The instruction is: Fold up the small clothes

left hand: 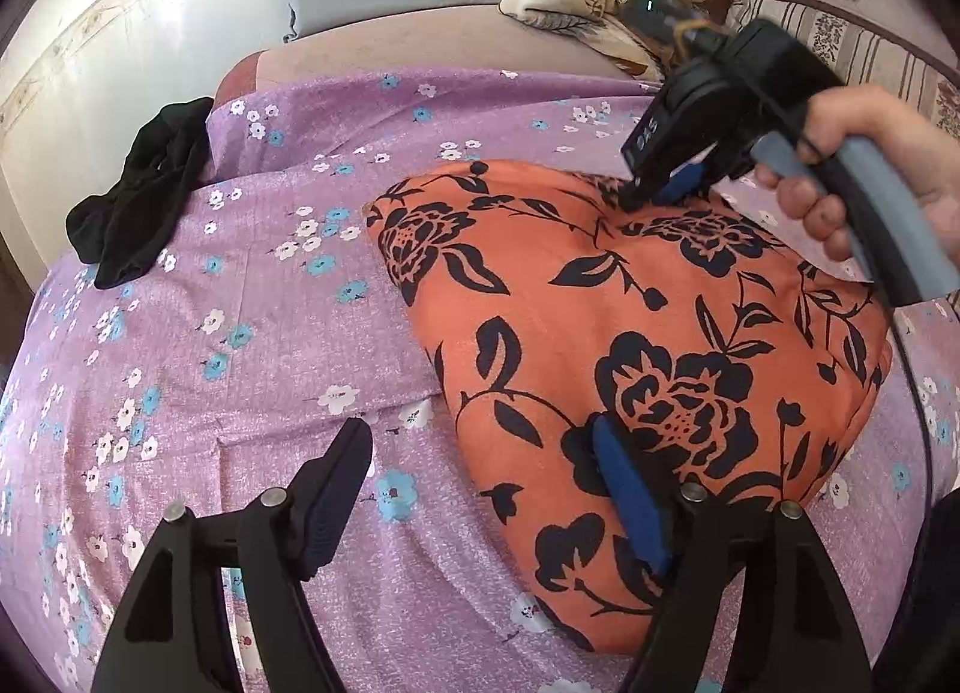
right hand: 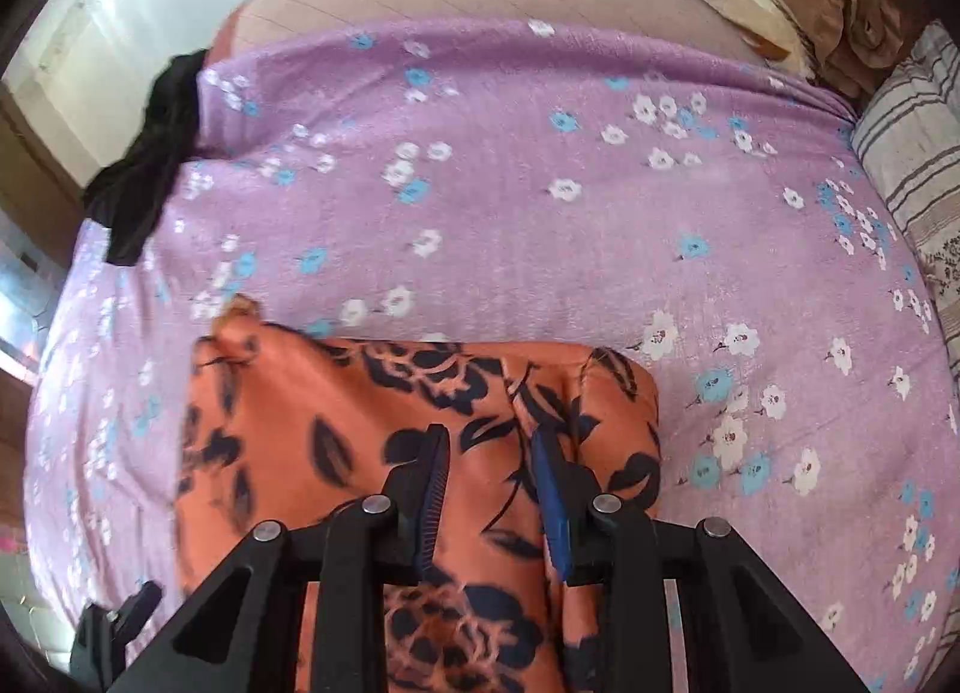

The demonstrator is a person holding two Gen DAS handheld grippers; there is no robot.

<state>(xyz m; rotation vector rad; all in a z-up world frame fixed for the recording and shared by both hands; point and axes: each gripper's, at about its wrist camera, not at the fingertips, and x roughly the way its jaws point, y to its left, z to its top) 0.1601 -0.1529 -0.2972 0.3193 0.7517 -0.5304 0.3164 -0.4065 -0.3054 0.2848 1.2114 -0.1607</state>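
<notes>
Fingers of the right gripper (right hand: 489,498) point steeply down onto the orange floral garment (left hand: 630,333), slightly apart, with a raised ridge of its cloth between the pads; whether they pinch it I cannot tell. Fingers of the left gripper (left hand: 480,489) stand wide apart, one pad resting on the garment's near edge, the other over the sheet. That garment lies folded on the purple flowered bedsheet (left hand: 270,303). A black garment (left hand: 138,201) sits at the sheet's far left edge.

Black tool (left hand: 480,489) arms, blue ribbed pads (right hand: 433,489), silver screws.
</notes>
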